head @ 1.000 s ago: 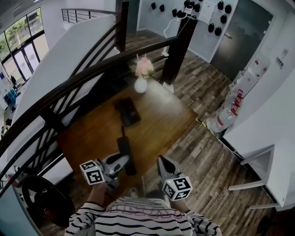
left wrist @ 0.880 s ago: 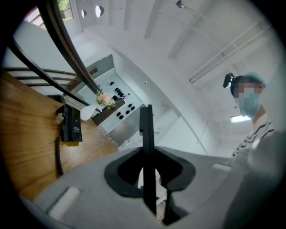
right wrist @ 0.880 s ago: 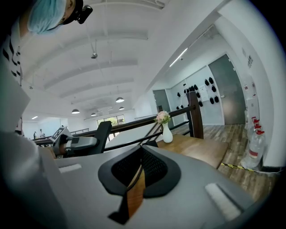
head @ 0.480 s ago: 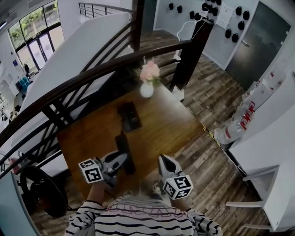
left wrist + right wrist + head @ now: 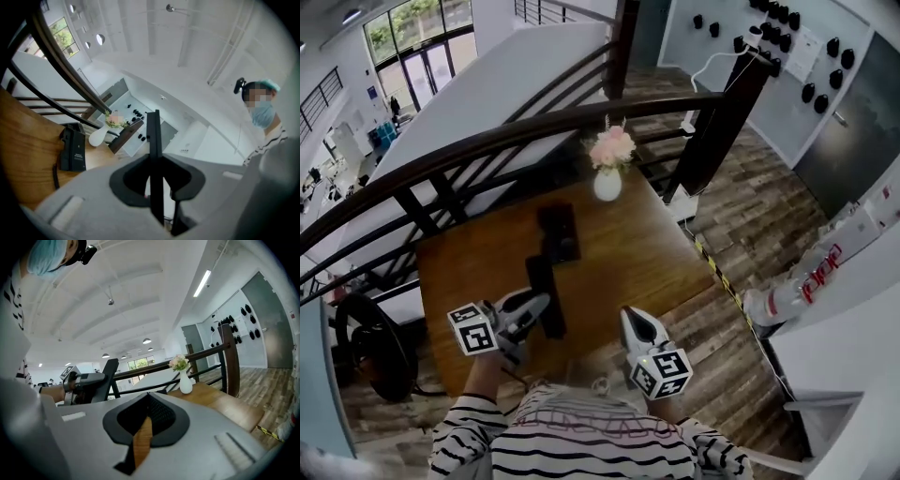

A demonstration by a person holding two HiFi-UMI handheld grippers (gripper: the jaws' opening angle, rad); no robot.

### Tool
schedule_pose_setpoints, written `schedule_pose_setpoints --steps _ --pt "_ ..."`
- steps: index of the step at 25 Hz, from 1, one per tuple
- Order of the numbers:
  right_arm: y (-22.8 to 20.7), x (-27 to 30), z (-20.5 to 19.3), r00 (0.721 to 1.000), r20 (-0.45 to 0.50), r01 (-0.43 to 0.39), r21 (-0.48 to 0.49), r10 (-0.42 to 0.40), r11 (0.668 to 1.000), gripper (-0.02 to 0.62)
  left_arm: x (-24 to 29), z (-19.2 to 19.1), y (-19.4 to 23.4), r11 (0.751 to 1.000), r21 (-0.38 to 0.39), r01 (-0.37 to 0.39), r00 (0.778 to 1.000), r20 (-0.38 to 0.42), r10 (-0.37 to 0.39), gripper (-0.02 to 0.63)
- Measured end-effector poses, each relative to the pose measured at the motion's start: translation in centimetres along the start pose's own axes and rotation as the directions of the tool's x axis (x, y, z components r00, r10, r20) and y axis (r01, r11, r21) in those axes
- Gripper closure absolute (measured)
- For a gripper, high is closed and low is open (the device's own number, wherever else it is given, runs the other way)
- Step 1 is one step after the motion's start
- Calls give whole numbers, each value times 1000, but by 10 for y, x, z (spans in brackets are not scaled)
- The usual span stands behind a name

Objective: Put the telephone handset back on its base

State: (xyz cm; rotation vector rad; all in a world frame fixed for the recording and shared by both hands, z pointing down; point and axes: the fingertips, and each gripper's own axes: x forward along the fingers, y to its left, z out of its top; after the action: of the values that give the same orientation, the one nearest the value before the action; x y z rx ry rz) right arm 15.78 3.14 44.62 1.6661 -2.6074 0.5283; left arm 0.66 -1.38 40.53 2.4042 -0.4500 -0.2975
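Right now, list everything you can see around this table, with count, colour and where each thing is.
wooden table: one, brown, centre, beside the railing
black telephone base: one, black, on the table's far half
black telephone handset: one, black, off the base, just on its near side
white ceramic vase: one, white, at the table's far edge
pink flowers: one bunch, pink, in the vase
curved dark railing: one, dark brown, behind and left of the table
plank floor: grey-brown, right of the table
left gripper: one, grey, shut on the handset
right gripper: one, grey, jaws together, empty, at the table's near edge
striped shirt: black and white, bottom of the head view
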Motion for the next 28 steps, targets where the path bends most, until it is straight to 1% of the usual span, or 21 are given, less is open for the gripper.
schedule_pose_setpoints --steps 5,11,13,16,21,28 --pt "-25 -5 -3 997 -21 -79 1 79 997 594 19 8 0 998 31 -50 999 19 49 531" --pt "-40 11 -1 990 -35 -133 19 133 991 594 40 21 11 995 66 -79 997 -20 81 531" --pt "-42 22 3 990 -36 -137 18 138 990 594 48 34 19 994 76 -75 996 -34 77 531" --pt "-44 42 12 991 -31 -130 19 130 991 594 56 55 30 996 73 -48 998 -46 51 531" --pt "-37 74 20 991 -29 -130 17 130 991 594 63 85 56 997 77 -23 997 -72 29 531" --pt "-30 118 19 990 -51 -128 21 129 992 594 66 107 101 998 64 -1 996 -90 6 531"
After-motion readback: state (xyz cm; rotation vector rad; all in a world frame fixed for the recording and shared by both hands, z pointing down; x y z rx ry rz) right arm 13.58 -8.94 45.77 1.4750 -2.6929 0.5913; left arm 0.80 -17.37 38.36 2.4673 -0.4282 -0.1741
